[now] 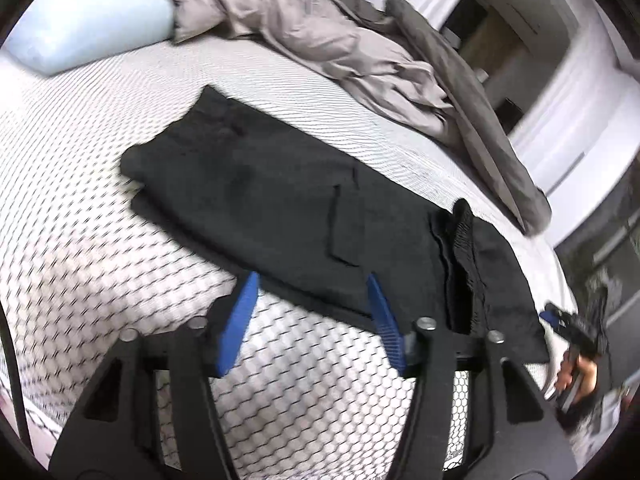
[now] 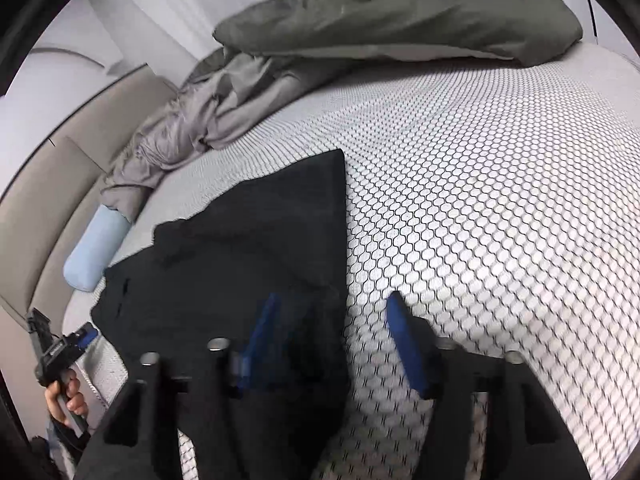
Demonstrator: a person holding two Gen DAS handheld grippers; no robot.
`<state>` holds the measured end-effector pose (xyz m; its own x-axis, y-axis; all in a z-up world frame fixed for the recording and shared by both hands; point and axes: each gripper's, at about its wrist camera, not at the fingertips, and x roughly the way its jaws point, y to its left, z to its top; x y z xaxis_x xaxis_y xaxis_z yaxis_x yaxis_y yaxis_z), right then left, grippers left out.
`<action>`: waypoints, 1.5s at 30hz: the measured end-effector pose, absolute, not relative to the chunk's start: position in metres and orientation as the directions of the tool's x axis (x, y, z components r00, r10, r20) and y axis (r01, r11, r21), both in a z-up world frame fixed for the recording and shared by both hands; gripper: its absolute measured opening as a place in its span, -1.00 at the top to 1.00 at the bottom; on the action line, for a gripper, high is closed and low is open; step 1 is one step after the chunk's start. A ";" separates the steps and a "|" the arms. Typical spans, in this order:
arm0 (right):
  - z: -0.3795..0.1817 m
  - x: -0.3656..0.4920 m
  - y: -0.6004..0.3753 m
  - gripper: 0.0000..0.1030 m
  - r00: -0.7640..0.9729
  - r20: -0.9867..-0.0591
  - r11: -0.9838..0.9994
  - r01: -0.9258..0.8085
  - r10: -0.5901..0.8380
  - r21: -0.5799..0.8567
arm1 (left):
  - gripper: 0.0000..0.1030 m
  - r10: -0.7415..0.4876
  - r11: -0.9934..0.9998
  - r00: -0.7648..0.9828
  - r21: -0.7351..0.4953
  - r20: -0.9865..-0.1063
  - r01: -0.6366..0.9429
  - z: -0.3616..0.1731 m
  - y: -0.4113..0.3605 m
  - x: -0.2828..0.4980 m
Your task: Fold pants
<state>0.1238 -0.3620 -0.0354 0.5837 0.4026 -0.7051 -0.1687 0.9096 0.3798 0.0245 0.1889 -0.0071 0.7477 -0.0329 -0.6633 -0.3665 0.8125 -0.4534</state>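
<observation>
**Black pants lie folded on the bed, both hand-held grippers apart and empty**

The left hand-held gripper (image 1: pixel 312 280) hovers with its blue fingers (image 1: pixel 240 320) spread moderately wide and nothing gripped between them. Just ahead of its fingertips the black pants (image 1: pixel 280 208) lie flat on the bed (image 1: pixel 100 200), a mattress covered in white fabric with a dark honeycomb pattern. From this hand-held gripper the pants run from far left to near right; a pocket seam shows near the middle, and the gathered waistband end lies to the right of the right fingertip. Far beyond the pants, a crumpled grey duvet (image 1: pixel 320 40) is heaped along the bed, and a pale blue pillow (image 1: pixel 88 24) sits far off to the upper left. At the far right edge the right hand-held gripper (image 1: pixel 568 324) shows, held by a person's hand (image 1: pixel 576 376).

In its own view the right hand-held gripper (image 2: pixel 332 304) also has its jaws standing partly apart with nothing clamped. Its left finger is over the pants (image 2: pixel 248 248); its right finger is over bare mattress (image 2: pixel 480 200). The straight edge of the pants runs away between the two fingertips. The duvet (image 2: pixel 380 20) lies far ahead, the pillow (image 2: pixel 96 252) well to the left, and the left hand-held gripper (image 2: pixel 80 340) at the lower left, gripped by a hand (image 2: pixel 68 400)
</observation>
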 end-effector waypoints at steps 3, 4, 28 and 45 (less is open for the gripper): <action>-0.037 0.121 -0.357 -0.20 0.569 -0.716 0.909 -0.164 0.405 0.383 | -0.09 -0.044 0.765 0.737 -0.497 -0.674 -0.409 -0.019 0.202 0.021; -0.040 0.122 -0.354 -0.20 0.563 -0.725 0.913 -0.163 0.398 0.375 | -0.09 -0.045 0.744 0.735 -0.514 -0.677 -0.428 -0.024 0.207 0.022; -0.031 0.109 -0.347 -0.20 0.589 -0.679 0.890 -0.181 0.439 0.419 | 0.89 -0.112 0.988 0.881 -0.143 -0.460 0.051 0.102 -0.036 0.160; -0.026 0.110 -0.337 -0.20 0.599 -0.655 0.881 -0.222 0.461 0.417 | -0.25 -0.404 0.915 0.671 -0.264 -0.621 0.306 0.014 -0.084 0.192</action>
<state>0.1101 -0.3369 -0.0256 0.5993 0.4607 -0.6547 -0.2217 0.8814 0.4172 0.1924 -0.0844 0.0137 0.6712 -0.4043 -0.6213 0.3063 0.9145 -0.2643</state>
